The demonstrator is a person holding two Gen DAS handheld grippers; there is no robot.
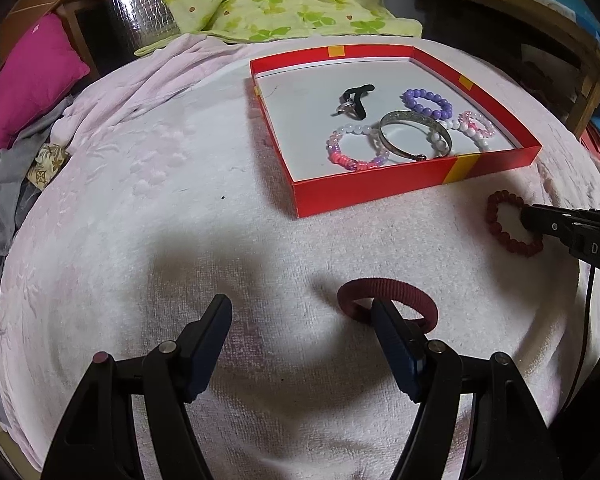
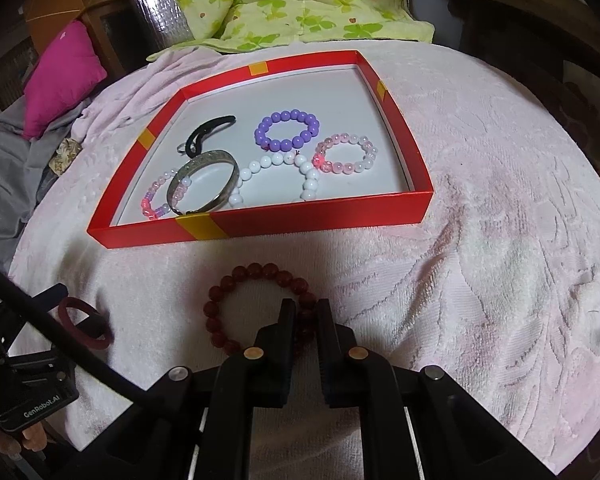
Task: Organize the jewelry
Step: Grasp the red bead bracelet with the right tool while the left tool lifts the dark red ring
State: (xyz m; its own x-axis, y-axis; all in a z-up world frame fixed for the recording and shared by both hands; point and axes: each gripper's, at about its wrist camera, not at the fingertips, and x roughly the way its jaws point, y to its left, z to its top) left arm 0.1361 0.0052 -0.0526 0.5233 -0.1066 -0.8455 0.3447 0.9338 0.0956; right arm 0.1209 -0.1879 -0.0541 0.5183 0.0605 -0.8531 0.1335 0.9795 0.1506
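Red box [image 2: 320, 220] holds bead bracelets [image 2: 287, 134], bangle [image 2: 204, 182].

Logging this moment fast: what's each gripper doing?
Left gripper: open, holding nothing.
Right gripper: jaws closed on the dark red bead bracelet.

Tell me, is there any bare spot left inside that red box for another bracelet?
Yes. The red box has bare floor along its far wall, beyond the purple bracelet and black hair tie. Its near half is crowded: the silver bangle, white bead bracelet and pink bracelets overlap or lie close.
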